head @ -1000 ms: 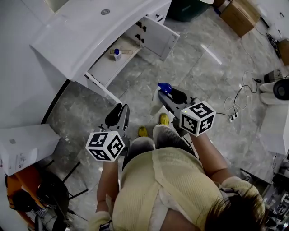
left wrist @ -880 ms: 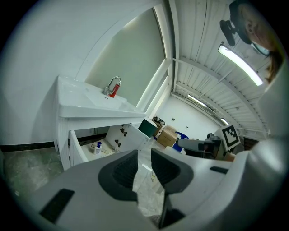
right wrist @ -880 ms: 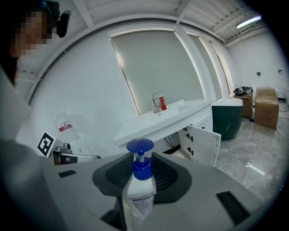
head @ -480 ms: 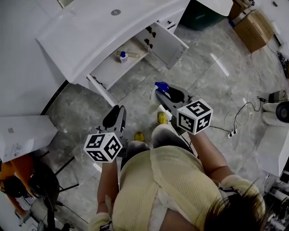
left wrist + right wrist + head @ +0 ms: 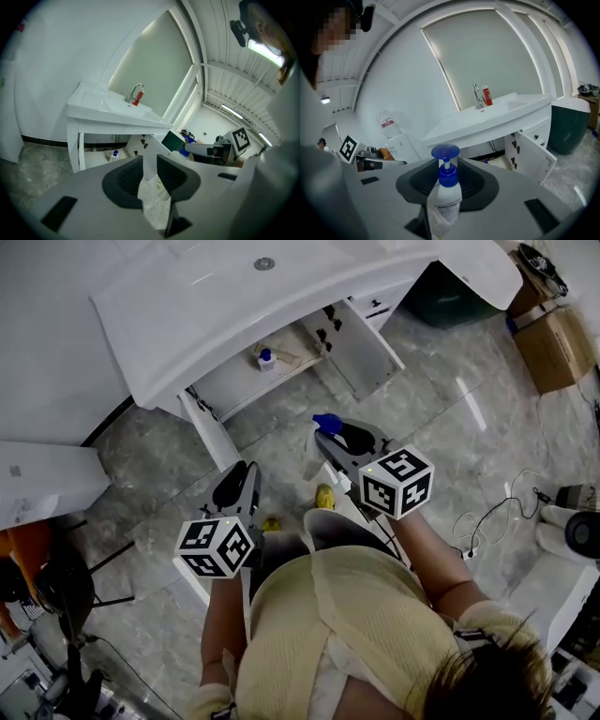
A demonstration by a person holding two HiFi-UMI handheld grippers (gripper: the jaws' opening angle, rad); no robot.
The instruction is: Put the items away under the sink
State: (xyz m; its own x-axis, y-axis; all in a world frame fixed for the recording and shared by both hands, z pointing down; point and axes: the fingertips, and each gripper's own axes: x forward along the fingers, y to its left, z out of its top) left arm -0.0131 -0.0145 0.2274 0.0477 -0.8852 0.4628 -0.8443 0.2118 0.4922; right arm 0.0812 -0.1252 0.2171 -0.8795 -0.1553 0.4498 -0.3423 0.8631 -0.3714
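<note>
The white sink vanity [image 5: 234, 306] stands ahead with its cabinet doors [image 5: 361, 343] swung open. On the cabinet floor stands a small blue-capped bottle [image 5: 267, 359], also visible as a blue-capped bottle [image 5: 114, 155] in the left gripper view. My right gripper [image 5: 336, 435] is shut on a white pump bottle with a blue pump head [image 5: 445, 187], held upright, its blue head [image 5: 326, 422] pointing at the cabinet. My left gripper [image 5: 238, 486] is shut on a crinkled white plastic pouch [image 5: 152, 197]. Both grippers are at waist height, short of the vanity.
A dark green bin [image 5: 455, 298] sits right of the vanity, with a cardboard box [image 5: 553, 341] beyond it. A white box [image 5: 42, 486] and a black stool [image 5: 61, 585] are at the left. Cables [image 5: 492, 510] lie on the marble floor at the right. A faucet [image 5: 134, 92] and a red bottle [image 5: 138, 98] top the sink.
The vanity has shifted lower and rightward in the head view as the person turns towards it. Both grippers keep their hold and their place in front of the body.
</note>
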